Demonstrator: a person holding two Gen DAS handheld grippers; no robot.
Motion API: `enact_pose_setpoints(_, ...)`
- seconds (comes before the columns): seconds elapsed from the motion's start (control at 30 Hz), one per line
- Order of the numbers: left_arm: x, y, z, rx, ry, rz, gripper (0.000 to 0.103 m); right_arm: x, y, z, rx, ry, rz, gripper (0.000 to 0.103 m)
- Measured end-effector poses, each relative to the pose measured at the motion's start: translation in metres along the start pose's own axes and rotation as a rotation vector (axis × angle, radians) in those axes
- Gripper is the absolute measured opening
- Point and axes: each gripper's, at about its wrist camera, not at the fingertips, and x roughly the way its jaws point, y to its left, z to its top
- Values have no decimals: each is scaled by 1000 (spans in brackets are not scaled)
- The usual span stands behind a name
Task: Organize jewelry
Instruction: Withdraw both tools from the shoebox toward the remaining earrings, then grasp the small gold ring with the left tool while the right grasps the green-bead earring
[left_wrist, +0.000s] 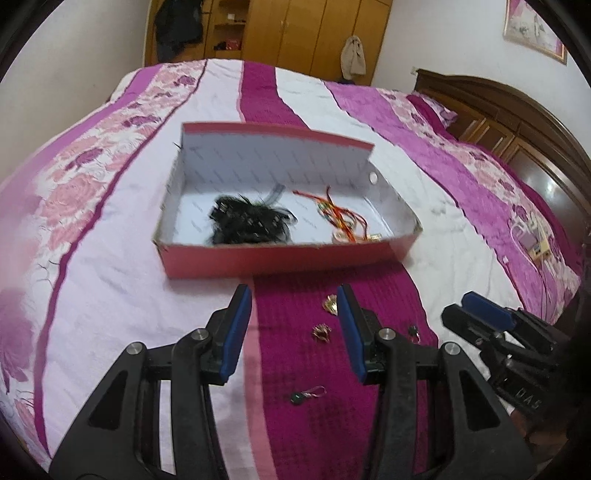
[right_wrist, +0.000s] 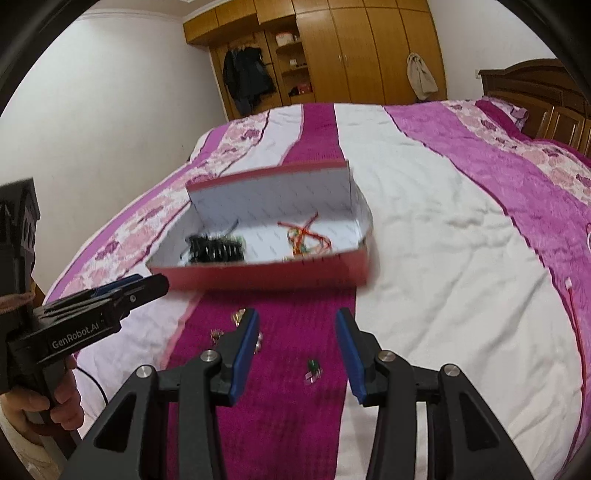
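A red shoebox (left_wrist: 280, 260) (right_wrist: 266, 275) lies open on the bed. Inside it are a black beaded piece (left_wrist: 249, 221) (right_wrist: 216, 247) and a red and yellow cord bracelet (left_wrist: 341, 218) (right_wrist: 306, 240). Small gold and dark pieces lie loose on the magenta stripe in front of the box: a gold piece (left_wrist: 330, 304), another gold piece (left_wrist: 321, 332), a green charm on a cord (left_wrist: 306, 395) and a green earring (right_wrist: 313, 371). My left gripper (left_wrist: 294, 301) is open and empty above them. My right gripper (right_wrist: 296, 323) is open and empty, to its right.
The bed has a pink, white and magenta striped quilt (right_wrist: 424, 236). A dark wooden headboard (left_wrist: 517, 122) stands at the right. A wooden wardrobe (right_wrist: 332, 51) lines the far wall. A small item with a cable (left_wrist: 535, 247) lies at the bed's right edge.
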Motion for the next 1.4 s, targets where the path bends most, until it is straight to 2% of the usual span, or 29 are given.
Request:
enact_pose_setpoints(0.2,10,-7,-9,15,36,-11,39,11,-7,-14,19,63,-4,46)
enact_pose_setpoints(0.47,27,-14,-20,64,86,16,39,31,-11,-27,42,144,2,46)
enact_pose_setpoints(0.7,42,-22,-28,125,118,36,38,40,-13,-33,45,168,7,44)
enact_pose_setpoints(0.8,48,-24,-29,145,125,48,32,43,-14,-34,48,172,7,41)
enact_pose_setpoints(0.93,49,-22,-30,150,127,40,11,47,-17,-35,50,180,8,38)
enact_pose_setpoints(1.0,48,-21,-30,148,129,31,6,48,-17,-36,48,180,11,36)
enact_pose_setpoints(1.23,46,-21,-30,145,125,24,6,53,-17,-36,34,188,25,27)
enact_pose_setpoints(1.4,40,-19,-29,128,114,12,6,51,-19,-35,55,177,30,9)
